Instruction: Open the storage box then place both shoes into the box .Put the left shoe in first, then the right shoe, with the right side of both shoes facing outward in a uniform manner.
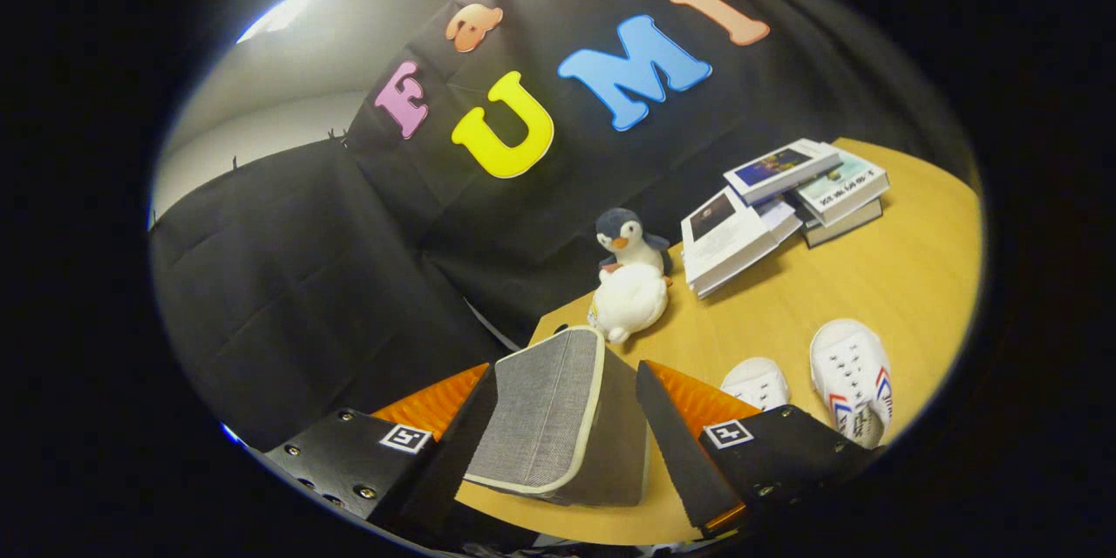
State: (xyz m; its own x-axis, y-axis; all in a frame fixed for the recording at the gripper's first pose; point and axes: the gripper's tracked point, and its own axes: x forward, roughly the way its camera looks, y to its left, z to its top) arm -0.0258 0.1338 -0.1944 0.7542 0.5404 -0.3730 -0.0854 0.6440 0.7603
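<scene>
Handheld gripper (558, 432) with two wedge-shaped fingers (684, 445), their inner faces ribbed. Each finger is mounted on a flat plate (785, 445) fastened with small round screws and bearing a square black-and-white marker tag (728, 433).

Beyond the claw (567, 436), a plush penguin (629, 279) stands on the worktop (872, 279); stacked books (785, 200) lie near it.

A light wooden table (881, 279) carries everything. A grey fabric storage box (549, 418) with pale trim sits at its near edge, about 7 o'clock. A plush penguin (628, 279) stands at 10 o'clock, just beyond the box. A loose pile of books (785, 200) lies at 12 o'clock. Two white shoes (828, 384) lie side by side at 4 o'clock.
</scene>
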